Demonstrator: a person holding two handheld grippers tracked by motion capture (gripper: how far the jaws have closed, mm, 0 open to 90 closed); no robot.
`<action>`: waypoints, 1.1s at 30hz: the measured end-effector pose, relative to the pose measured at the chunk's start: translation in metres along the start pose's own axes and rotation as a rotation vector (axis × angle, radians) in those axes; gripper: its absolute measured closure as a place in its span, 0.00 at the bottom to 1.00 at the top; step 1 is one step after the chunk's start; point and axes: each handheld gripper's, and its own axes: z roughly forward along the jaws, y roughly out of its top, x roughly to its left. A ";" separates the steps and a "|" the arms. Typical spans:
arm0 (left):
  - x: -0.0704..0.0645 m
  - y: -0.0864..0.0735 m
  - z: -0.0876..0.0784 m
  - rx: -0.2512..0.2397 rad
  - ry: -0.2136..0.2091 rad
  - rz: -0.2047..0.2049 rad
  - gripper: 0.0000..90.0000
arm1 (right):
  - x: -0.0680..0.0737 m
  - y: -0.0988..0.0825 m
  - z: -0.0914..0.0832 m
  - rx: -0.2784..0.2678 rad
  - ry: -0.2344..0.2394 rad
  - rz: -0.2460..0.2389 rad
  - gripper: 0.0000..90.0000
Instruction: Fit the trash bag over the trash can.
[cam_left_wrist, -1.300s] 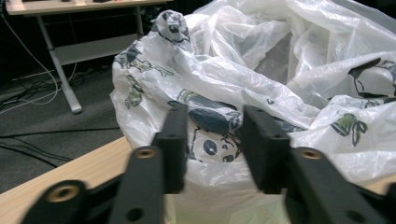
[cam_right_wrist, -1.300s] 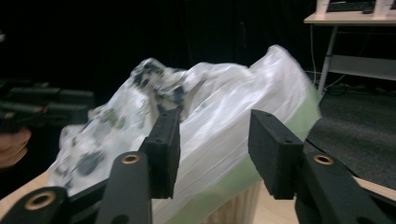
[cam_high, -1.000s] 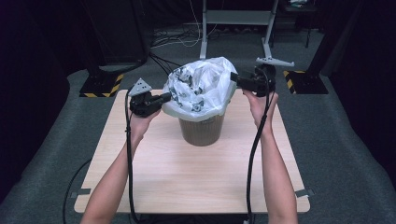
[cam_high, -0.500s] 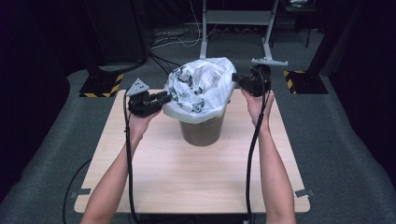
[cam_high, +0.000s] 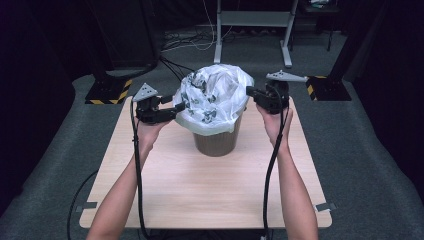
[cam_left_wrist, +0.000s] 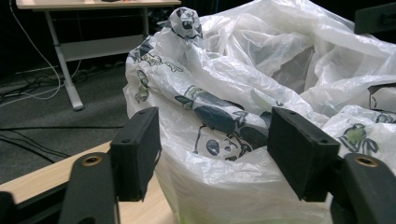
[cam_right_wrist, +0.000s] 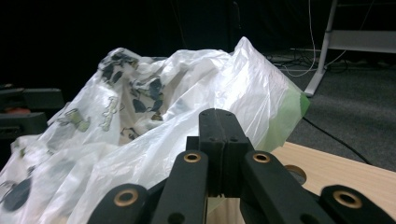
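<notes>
1. High view: white printed bag (cam_high: 216, 97) draped over brown bin (cam_high: 216, 142), mid counter (cam_high: 200, 190); left claw (cam_high: 175, 107) and right claw (cam_high: 250, 91) at its sides.
2. Left gripper view: left claw (cam_left_wrist: 212, 156) apart, just been opening, bag (cam_left_wrist: 243, 93) between, unpinched.
3. Right gripper view: right claw (cam_right_wrist: 225, 140) clamped shut; film pinched or not, cannot tell; bag (cam_right_wrist: 154, 116) just behind.

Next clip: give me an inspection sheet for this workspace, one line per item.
Surface: wooden table, bare around the bin.
Job's things: white printed bag bunched over a brown bin, spilling past its rim.
Clutter: nothing seen.
Grippers: left gripper open, jaws have just been opening, bag between them, pads apart from it; right gripper shut, at the bag's right edge, grip on plastic not clear.
Cables: one black cable trails from each gripper along the forearm.
Surroundings: grey floor, desk frame, dark backdrop.
</notes>
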 end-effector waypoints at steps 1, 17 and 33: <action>0.000 0.000 0.000 0.001 0.001 0.000 0.37 | 0.004 -0.001 -0.002 -0.001 0.005 -0.010 1.00; 0.000 0.000 -0.006 -0.005 -0.007 -0.004 0.28 | 0.026 -0.013 -0.020 -0.006 -0.015 -0.099 1.00; -0.002 0.002 -0.007 -0.013 -0.009 -0.003 0.27 | 0.032 -0.032 -0.030 0.007 0.012 -0.113 1.00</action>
